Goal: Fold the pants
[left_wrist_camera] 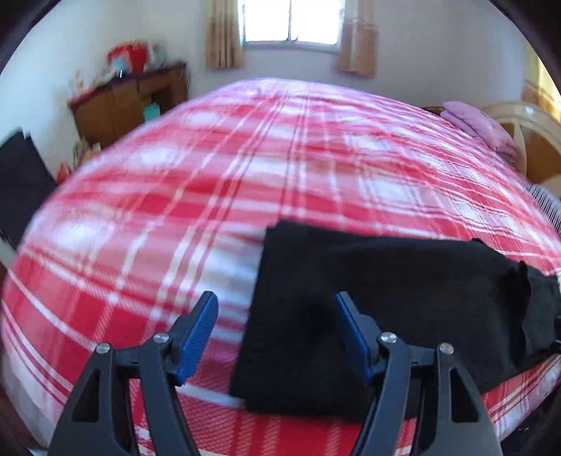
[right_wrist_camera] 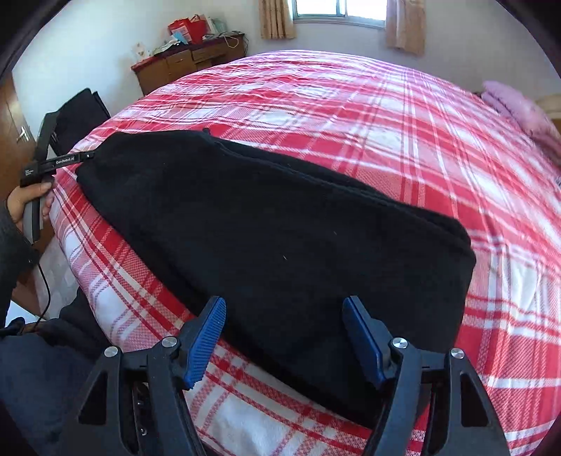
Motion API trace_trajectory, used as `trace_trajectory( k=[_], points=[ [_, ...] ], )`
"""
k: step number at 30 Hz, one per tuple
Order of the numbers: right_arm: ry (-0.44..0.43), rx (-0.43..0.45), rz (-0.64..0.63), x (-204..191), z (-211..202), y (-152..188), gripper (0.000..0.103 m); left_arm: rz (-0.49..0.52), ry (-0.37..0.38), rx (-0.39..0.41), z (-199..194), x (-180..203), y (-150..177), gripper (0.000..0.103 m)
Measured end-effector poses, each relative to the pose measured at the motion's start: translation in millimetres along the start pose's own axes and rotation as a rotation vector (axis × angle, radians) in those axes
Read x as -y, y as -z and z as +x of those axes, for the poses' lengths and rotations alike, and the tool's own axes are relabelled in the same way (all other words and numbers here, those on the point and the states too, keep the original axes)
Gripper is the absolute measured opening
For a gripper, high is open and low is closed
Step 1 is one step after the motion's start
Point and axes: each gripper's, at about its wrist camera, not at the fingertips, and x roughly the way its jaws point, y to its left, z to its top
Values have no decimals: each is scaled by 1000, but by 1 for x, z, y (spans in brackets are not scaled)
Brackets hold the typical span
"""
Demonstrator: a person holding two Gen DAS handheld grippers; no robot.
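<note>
Black pants lie folded lengthwise in a long strip near the front edge of a bed with a red and white plaid cover. My right gripper hovers open over the strip's near right part, with nothing pressed between its blue pads. In the left wrist view, my left gripper is open above the left end of the pants, its right finger over the cloth and its left finger over the cover. From the right wrist view, a hand holds that left gripper by the strip's far left end.
A wooden dresser piled with bags stands at the back left wall. A folded pink blanket lies at the bed's far right. Dark fabric sits off the bed's left side. A curtained window is at the back.
</note>
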Motion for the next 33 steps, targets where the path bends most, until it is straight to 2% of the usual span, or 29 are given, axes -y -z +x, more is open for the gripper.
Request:
trace_trajectory(
  k=[2,7,10,13,15,18,20,21,22,23,27,33],
  points=[
    [-33,28,3,-7,-7,-7,71,-29,38,8,0,-5,5,71],
    [-154,115,-75,-48,-5,-35,71,-17,105,18,-4,6,7,71],
    [-189,91,-94,-73,17,-41,71,-1,117,13,-5,10,8,70],
    [-138,40,-132,-86,49,-42,71,-8,127,15,-1,7,8,70],
    [-96,86,-171,-94,48,-40,72,-22,141,9,2,4,8,68],
    [-65,90,-227,-101,48,-34,73,-24,154,1,6,2,7,62],
    [-60,95,-229,-101,48,-34,73,-33,150,3,6,-1,8,46],
    [-67,99,-216,-99,47,-34,73,-43,173,1,5,-4,8,40],
    [-77,101,-201,-97,46,-35,73,-60,202,-6,4,-6,8,25],
    [-98,102,-174,-92,45,-36,73,-81,238,-15,3,-8,8,22],
    [-135,115,-74,-77,35,-40,73,-104,250,1,-8,-5,6,21],
    [-54,142,31,-51,7,-36,73,-148,356,63,-44,3,-7,21]
  ],
)
